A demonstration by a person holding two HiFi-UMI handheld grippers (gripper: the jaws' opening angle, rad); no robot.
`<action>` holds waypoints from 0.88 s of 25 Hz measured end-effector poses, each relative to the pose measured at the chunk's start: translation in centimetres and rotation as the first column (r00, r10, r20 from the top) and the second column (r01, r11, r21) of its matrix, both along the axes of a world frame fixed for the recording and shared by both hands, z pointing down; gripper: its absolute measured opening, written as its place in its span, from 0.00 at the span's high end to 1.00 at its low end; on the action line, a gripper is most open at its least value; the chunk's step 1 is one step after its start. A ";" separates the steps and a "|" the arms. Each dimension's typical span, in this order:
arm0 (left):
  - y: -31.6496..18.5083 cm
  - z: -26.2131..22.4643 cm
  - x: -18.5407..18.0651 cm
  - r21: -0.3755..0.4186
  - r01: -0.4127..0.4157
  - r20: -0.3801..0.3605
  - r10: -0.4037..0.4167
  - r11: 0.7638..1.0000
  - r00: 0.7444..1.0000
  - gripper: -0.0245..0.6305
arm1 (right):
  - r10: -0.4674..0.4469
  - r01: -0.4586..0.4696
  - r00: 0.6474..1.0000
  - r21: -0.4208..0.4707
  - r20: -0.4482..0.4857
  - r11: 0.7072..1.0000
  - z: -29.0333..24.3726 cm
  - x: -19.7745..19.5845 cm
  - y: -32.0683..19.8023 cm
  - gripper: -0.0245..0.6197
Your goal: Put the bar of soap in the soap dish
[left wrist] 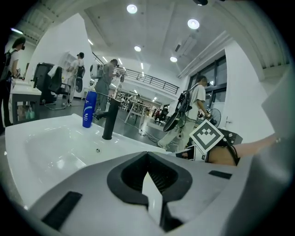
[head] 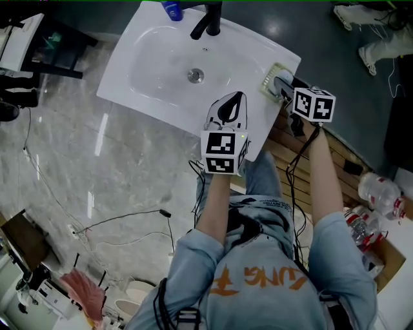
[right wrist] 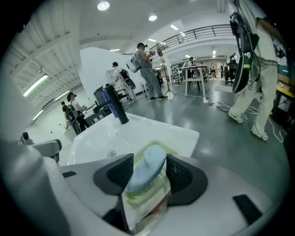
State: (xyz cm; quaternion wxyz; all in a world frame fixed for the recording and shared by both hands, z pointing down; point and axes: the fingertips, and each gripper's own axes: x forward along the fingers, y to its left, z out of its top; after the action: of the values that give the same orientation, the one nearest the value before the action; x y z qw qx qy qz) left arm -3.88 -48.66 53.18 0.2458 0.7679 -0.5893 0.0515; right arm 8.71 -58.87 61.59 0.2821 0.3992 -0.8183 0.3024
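Observation:
The pale blue bar of soap (right wrist: 145, 175) lies tilted in the pale green soap dish (right wrist: 144, 199), which sits on the right corner of the white sink (right wrist: 138, 133). My right gripper (right wrist: 150, 161) straddles the soap with its jaws open, the pads standing beside the bar without squeezing it. From the head view the soap (head: 282, 84) and dish (head: 269, 78) lie just beyond the right gripper (head: 288, 91). My left gripper (head: 240, 97) hovers over the sink's near edge (head: 258, 138), jaws shut and empty. The left gripper (left wrist: 147, 154) points across the basin (left wrist: 46, 147).
A black faucet (head: 210, 22) and a blue bottle (head: 172, 9) stand at the sink's far edge. The drain (head: 195, 75) is mid-basin. Wooden slats (head: 335, 161), plastic bottles (head: 381, 193) and cables (head: 129, 222) lie on the floor. People stand in the background (left wrist: 108, 83).

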 end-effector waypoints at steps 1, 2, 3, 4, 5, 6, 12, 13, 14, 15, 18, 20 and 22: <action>0.3 -0.5 -0.4 0.008 -0.004 0.006 0.004 1.000 1.000 0.93 | 0.036 -0.035 0.999 0.028 -0.003 0.999 -0.5 0.4 -0.2 0.61; 0.6 -1.1 -0.8 0.017 -0.009 0.014 0.008 1.000 1.000 0.93 | 0.073 -0.073 0.997 0.059 0.001 0.996 -1.1 0.8 -0.3 0.60; 0.9 -1.7 -1.3 0.027 -0.014 0.021 0.013 1.000 1.000 0.93 | 0.108 -0.109 0.994 0.088 0.013 0.990 -1.9 1.1 -0.3 0.60; 1.2 -2.3 -1.8 0.038 -0.020 0.028 0.019 0.999 0.999 0.93 | 0.138 -0.141 0.990 0.114 0.032 0.984 -2.8 1.2 -0.2 0.60; 1.6 -3.0 -2.2 0.049 -0.026 0.034 0.024 0.998 0.999 0.93 | 0.161 -0.167 0.985 0.136 0.055 0.977 -3.9 1.3 0.1 0.60; 1.9 -3.7 -2.7 0.061 -0.033 0.040 0.031 0.998 0.999 0.93 | 0.177 -0.188 0.981 0.160 0.079 0.969 -5.2 1.2 0.5 0.61; 3.3 -9.0 -4.8 0.169 -0.085 0.080 0.073 0.982 0.994 0.93 | 0.208 -0.296 0.939 0.333 0.275 0.895 -15.2 -0.9 3.6 0.70; 3.6 -10.2 -5.2 0.190 -0.094 0.089 0.078 0.977 0.993 0.93 | 0.211 -0.317 0.929 0.361 0.303 0.877 -16.9 -1.1 4.4 0.75; 4.0 -11.4 -5.5 0.213 -0.101 0.098 0.082 0.972 0.992 0.93 | 0.213 -0.338 0.919 0.385 0.332 0.859 -18.7 -1.3 5.2 0.78; 4.3 -12.8 -6.0 0.239 -0.106 0.107 0.082 0.965 0.991 0.93 | 0.212 -0.359 0.908 0.406 0.362 0.840 -20.5 -1.5 6.0 0.81; 4.8 -17.3 -7.2 0.323 -0.113 0.139 0.071 0.940 0.988 0.93 | 0.183 -0.410 0.868 0.457 0.462 0.789 -25.9 -2.2 7.9 0.87; 5.0 -19.8 -7.9 0.369 -0.109 0.153 0.056 0.923 0.987 0.93 | 0.149 -0.431 0.844 0.485 0.515 0.761 -29.2 -3.1 9.2 0.90; 5.3 -21.7 -8.6 0.407 -0.100 0.161 0.036 0.908 0.986 0.93 | 0.109 -0.415 0.852 0.532 0.513 0.738 -31.4 -4.6 10.6 0.91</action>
State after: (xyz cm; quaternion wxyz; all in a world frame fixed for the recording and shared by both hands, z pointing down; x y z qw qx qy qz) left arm -12.52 -43.32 31.51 0.0311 0.8166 -0.5763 -0.0083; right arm 4.10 -48.26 30.19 -0.1099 0.5030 -0.8466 0.1350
